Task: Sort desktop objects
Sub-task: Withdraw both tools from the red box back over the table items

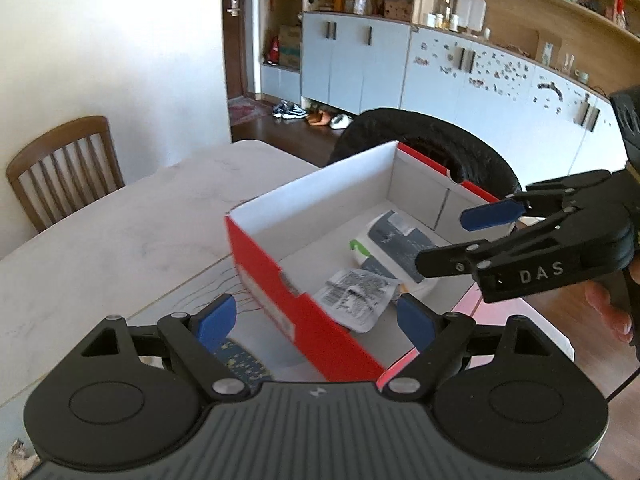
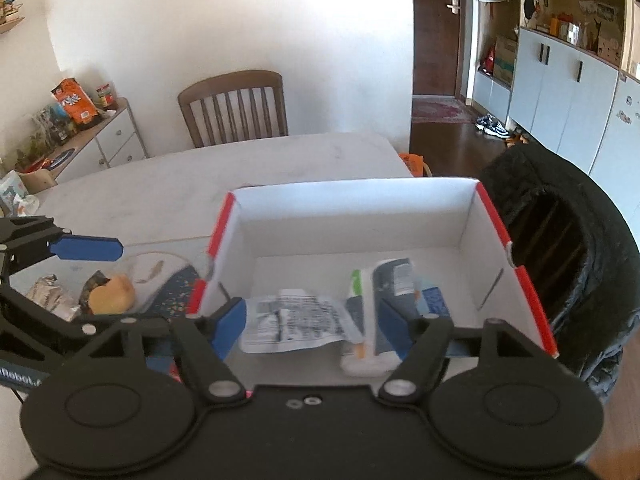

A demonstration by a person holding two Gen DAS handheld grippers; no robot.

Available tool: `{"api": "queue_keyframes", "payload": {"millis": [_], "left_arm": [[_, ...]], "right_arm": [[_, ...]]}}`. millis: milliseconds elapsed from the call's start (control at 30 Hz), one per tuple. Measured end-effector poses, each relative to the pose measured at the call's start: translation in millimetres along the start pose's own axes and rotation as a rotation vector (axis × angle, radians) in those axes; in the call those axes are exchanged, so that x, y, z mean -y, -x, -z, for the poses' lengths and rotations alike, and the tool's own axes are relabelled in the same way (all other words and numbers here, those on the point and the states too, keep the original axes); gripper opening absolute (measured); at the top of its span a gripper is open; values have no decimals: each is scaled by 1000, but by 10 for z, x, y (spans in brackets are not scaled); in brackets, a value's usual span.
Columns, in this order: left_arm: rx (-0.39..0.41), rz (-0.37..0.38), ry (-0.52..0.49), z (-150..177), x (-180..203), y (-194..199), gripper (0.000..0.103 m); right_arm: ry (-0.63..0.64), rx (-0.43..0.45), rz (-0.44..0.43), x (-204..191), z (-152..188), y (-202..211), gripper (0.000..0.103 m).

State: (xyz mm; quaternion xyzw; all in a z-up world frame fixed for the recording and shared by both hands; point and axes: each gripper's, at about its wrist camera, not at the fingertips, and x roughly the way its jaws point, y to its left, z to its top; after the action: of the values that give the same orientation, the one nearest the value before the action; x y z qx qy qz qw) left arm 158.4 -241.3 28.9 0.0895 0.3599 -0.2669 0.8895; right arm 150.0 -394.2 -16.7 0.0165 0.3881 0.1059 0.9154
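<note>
Seemingly, from the left wrist, the left gripper (image 1: 316, 320) hangs open and empty over the near edge of the red box (image 1: 272, 268) on the desk (image 1: 120, 232); inside lie a crinkled foil packet (image 1: 356, 296), light and slippery, best pinched at an edge, and a soft white pack (image 1: 396, 244). From the right wrist, the right gripper (image 2: 312, 320) is open, nothing between its fingers, above the same box (image 2: 532, 300); a bun-like item (image 2: 112, 296) and wrappers (image 2: 52, 296) wait on the desk beside it

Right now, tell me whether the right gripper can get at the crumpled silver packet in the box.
Probably yes. The right gripper hangs open and empty above the open-topped red box, and the silver packet lies uncovered on its floor, just beneath the fingers. Only the white tube alongside crowds it.
</note>
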Motion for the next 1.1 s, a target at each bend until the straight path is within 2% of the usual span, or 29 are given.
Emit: {"api": "queue_keyframes", "payload": {"millis": [167,333,433,667,700,1100], "left_arm": [[19,10,47,146,-234,178,87],[35,-16,72,303,-454,345,88],[48,-20,89,382,-585,433,99],[58,-40,116,589,-868,606,100],[59,-46,117,615,-906,629,103],[79,-119,152,1005,-1497,965,103]], "right_arm": [[30,29,-28,-258,33,75,79],[57,40,-44,-523,85,111,83],[61,47,-50,-682,125,126,86],[76,60,-48,-1036,218,102,91],[80,61,-51,-1090,233,95,91],[83,40,-75,-1683,368,-93,91]]}}
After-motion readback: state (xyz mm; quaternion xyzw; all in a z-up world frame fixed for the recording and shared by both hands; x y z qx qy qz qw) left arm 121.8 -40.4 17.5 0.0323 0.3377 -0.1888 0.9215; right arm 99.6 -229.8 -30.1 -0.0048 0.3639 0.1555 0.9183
